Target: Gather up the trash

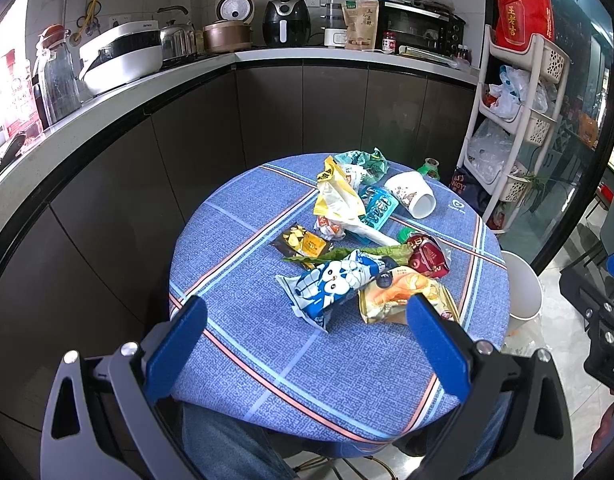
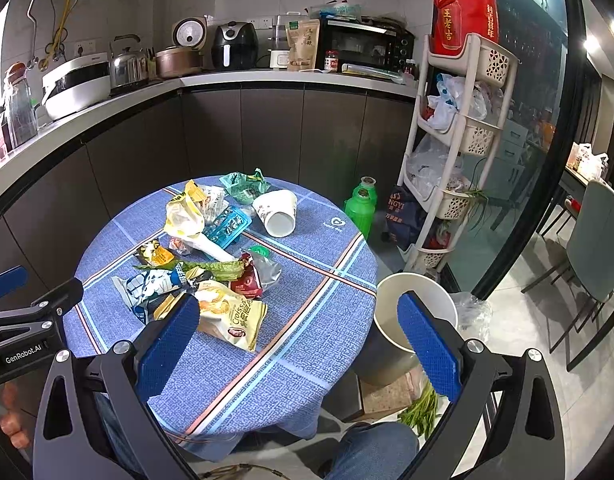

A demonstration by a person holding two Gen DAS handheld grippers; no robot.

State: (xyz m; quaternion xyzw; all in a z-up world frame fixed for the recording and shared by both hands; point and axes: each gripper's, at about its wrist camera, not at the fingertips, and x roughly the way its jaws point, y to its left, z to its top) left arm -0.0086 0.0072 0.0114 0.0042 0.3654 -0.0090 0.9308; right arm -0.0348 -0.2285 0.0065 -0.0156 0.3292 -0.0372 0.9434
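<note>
A heap of wrappers lies on the round table with a blue checked cloth (image 1: 267, 344) (image 2: 307, 288). Nearest me are a blue-and-white wrapper (image 1: 331, 284) (image 2: 147, 286) and an orange croissant bag (image 1: 403, 292) (image 2: 231, 316). Behind them lie a red packet (image 1: 427, 258) (image 2: 249, 280), a green leaf strip (image 1: 347, 252), a yellow bag (image 1: 339, 200) (image 2: 185, 214) and a tipped white paper cup (image 1: 413, 196) (image 2: 277, 212). My left gripper (image 1: 307, 312) hovers open above the table's near side. My right gripper (image 2: 299, 308) is open too, over the table's right edge. A white bin (image 2: 411, 320) (image 1: 521, 288) stands beside the table.
Dark cabinets and a counter with appliances (image 1: 267, 28) curve behind the table. A white basket rack (image 2: 455, 148) and a green flask (image 2: 361, 204) stand at the right. A cardboard box (image 2: 387, 396) and green stalks (image 2: 421, 410) lie on the floor; a person's jeans-clad knees (image 2: 371, 452) are below.
</note>
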